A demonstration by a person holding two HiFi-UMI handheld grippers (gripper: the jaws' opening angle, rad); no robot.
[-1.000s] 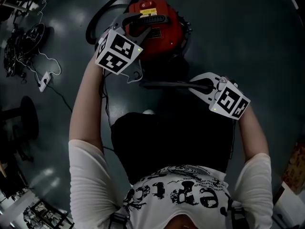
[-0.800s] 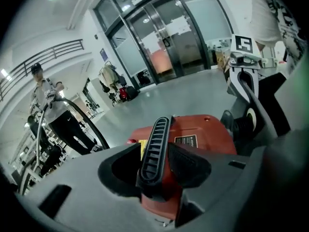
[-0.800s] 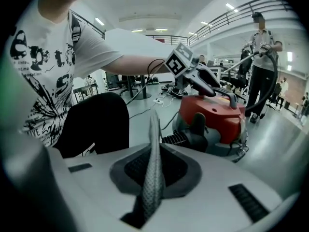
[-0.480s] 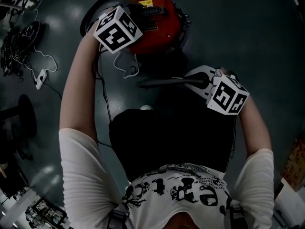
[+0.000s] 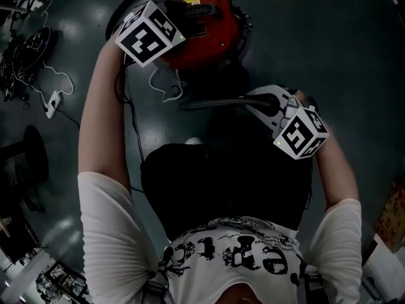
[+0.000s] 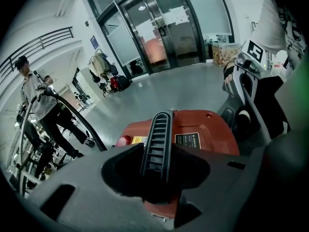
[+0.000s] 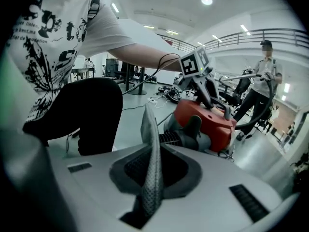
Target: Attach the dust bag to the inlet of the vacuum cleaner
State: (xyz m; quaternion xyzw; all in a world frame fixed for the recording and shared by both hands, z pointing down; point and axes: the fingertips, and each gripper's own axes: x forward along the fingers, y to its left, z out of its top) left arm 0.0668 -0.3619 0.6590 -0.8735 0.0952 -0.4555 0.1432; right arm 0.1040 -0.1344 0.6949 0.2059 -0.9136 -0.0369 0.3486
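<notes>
No legible txt: vacuum label (image 6: 187,140) too small, shirt print (image 5: 234,255) unreadable.

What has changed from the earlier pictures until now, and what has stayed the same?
The left gripper moved up the head view, further over the red vacuum. Its jaws have just been closing on the handle between them. The right gripper rolled a little but kept its place, shut on the bag. The vacuum stayed put.

A glossy grey floor (image 6: 159,93) meets tall glass doors (image 6: 159,28), with a railed balcony (image 7: 270,33) overhead.
</notes>
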